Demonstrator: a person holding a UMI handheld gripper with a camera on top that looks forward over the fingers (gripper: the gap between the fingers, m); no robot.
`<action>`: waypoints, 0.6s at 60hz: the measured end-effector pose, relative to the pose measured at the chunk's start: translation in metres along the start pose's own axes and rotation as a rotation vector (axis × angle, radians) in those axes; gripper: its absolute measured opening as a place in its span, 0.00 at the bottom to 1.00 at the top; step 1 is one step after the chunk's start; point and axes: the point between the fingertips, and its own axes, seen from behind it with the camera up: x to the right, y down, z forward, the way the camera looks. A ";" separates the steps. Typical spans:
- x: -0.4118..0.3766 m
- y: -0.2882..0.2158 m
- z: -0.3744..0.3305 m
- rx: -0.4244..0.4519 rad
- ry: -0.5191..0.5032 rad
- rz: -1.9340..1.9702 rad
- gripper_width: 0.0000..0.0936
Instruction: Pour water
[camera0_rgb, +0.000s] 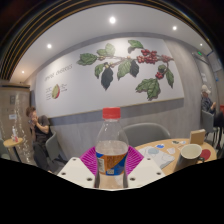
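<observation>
A clear plastic bottle (112, 147) with a red cap and an orange and blue label stands upright between my fingers, held above the table. My gripper (112, 166) is shut on the bottle, with both magenta pads (92, 163) pressing its sides at label height. The bottle's base is hidden behind the fingers. A white cup (191, 152) sits on the wooden table (172, 148) beyond my right finger.
A small cardboard box (197, 137) and a red object (206, 154) lie near the cup, with blue and white packets (160, 153) beside them. A grey chair (146, 133) stands behind the table. A seated person (40, 127) is at the far left.
</observation>
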 end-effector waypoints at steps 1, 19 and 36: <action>-0.003 -0.003 0.002 -0.001 0.003 0.041 0.34; 0.087 -0.020 0.008 0.094 -0.096 1.014 0.33; 0.126 -0.035 -0.014 0.175 -0.162 1.794 0.41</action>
